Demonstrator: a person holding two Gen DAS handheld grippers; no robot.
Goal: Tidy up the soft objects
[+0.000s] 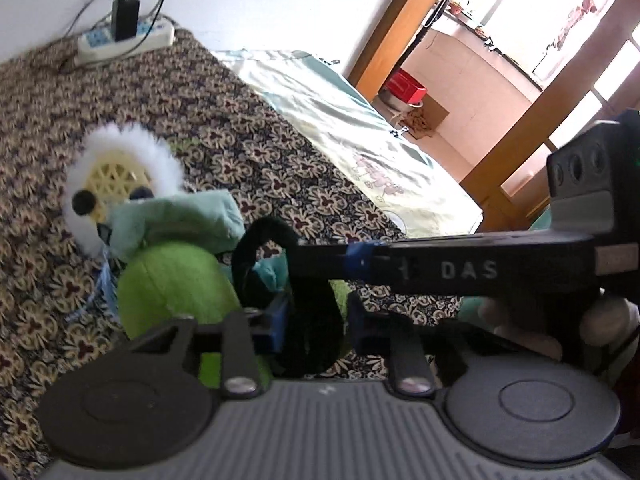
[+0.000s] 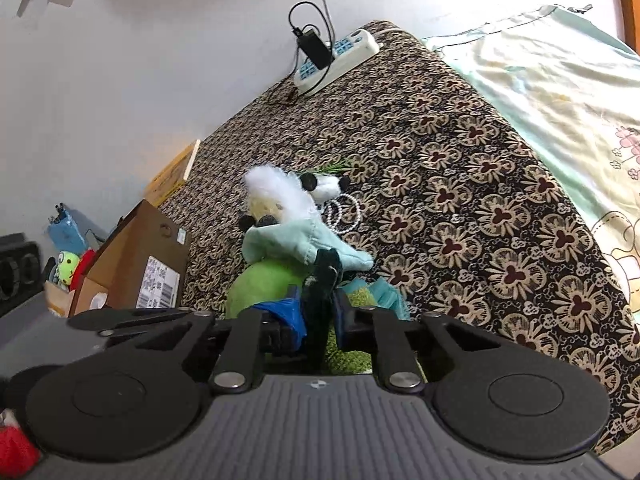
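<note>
A heap of soft toys lies on the flower-patterned bedspread (image 1: 248, 128): a green plush (image 1: 168, 284), a pale teal plush (image 1: 180, 216) on top of it, and a white-furred yellow piece (image 1: 120, 172) behind. A black fuzzy strap (image 1: 256, 240) loops up out of the heap. My left gripper (image 1: 316, 320) is shut on its lower part, the blue-taped pads pressing the fuzz. One finger (image 1: 420, 266) of my right gripper reaches in from the right to the loop's top. In the right wrist view my right gripper (image 2: 318, 316) is shut on the same dark strap (image 2: 324, 272), above the green plush (image 2: 264, 284).
A power strip with a black charger (image 2: 336, 56) lies at the bedspread's far end by the wall. A pale quilt (image 1: 360, 120) covers the bed to the right. Bead bracelets (image 2: 344, 208) and a small panda toy (image 2: 324, 184) lie behind the heap. A cardboard box (image 2: 140, 256) stands to the left.
</note>
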